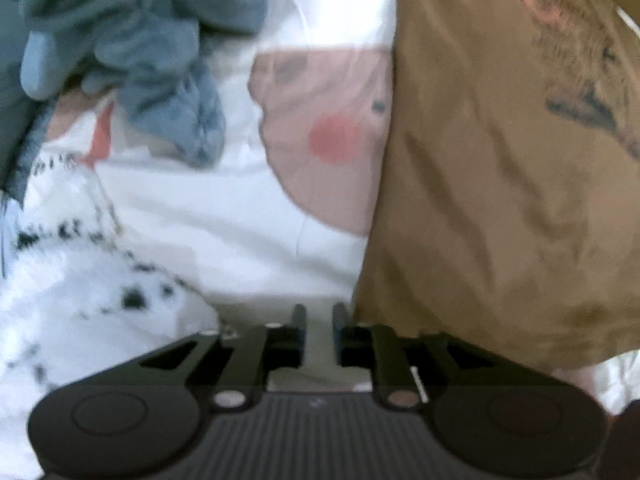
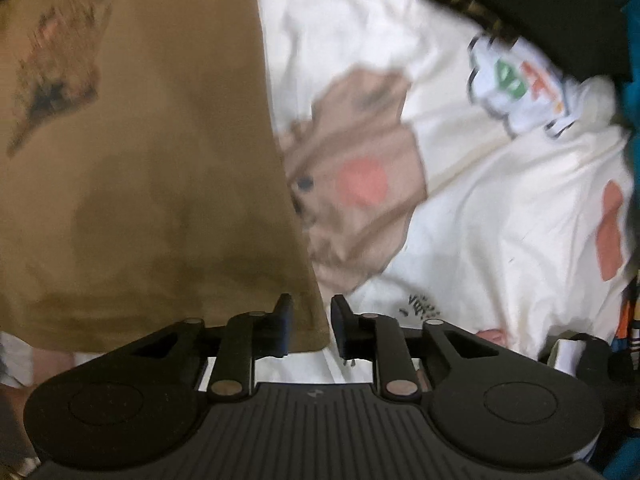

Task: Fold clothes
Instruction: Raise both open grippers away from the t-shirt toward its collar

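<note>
Both grippers point down over a bed covered in a white printed sheet, and between them lies the garment being worked on: a tan T-shirt with a dark, worn-looking print on its chest. It lies fairly flat, with soft wrinkles across it.

The left gripper hovers just beside the shirt's left edge. Its jaws stand slightly apart with nothing between them; only pale sheet shows in the gap. The right gripper sits over the shirt's near right corner. Its jaws are also apart, and the corner of the tan cloth lies in the gap, though the pads do not look pressed on it.

Off to the far left, a crumpled blue-grey garment waits in a heap. On the far right there is something dark and a bit of teal fabric, too blurred to name.

To my eye the shirt is laid out and let go of, so this is the start of a fold. Next, each gripper would need a fresh pinch on an edge or corner, closing on the tan cloth alone without catching the sheet beneath, before lifting it over.
</note>
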The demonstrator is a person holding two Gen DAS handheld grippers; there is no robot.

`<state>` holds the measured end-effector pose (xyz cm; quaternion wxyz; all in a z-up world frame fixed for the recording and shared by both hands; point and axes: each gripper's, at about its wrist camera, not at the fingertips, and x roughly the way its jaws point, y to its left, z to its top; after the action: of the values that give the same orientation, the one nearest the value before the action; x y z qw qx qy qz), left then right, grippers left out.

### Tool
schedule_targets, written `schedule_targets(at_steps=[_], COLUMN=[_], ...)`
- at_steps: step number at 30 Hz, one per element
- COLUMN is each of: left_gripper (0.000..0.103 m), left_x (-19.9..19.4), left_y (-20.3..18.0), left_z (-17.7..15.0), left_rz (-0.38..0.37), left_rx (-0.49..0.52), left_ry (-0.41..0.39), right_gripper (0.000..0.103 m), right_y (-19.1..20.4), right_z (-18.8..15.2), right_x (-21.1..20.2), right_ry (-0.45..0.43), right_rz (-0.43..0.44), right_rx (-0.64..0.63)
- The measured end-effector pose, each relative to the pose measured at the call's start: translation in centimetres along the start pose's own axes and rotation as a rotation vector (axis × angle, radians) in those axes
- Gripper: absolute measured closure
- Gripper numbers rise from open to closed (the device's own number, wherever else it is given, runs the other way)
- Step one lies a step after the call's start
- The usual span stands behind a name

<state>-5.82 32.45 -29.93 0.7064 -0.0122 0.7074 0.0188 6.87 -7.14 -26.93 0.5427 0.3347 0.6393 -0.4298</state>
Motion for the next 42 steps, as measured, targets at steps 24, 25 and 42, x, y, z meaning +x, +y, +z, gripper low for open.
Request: schedule_targets(at_steps=[24,25,42], left_gripper=[0.043,0.042,0.037], left_x=[-17.2,-17.8,-24.6], left_y=[-0.1,-0.1,-2.3], left_z=[5.2,5.4,12.9], left_rz=[-0.058,-0.061,-0.007], left_rx=[0.091,0.098,0.057], left_ry=[-0.343,-0.357,-0.502], right_gripper=[0.059,0.059,0.049], right_y=[4.2,4.5,4.4], right_z=[0.0,0.0,7.7], right_x=[-22.2,-23.2,-30.6], right_ry=[-0.398,-0.4,-0.55], right_rz=[0.207,0.214,0.199], right_rx=[-0.058,-0.066,-0.04])
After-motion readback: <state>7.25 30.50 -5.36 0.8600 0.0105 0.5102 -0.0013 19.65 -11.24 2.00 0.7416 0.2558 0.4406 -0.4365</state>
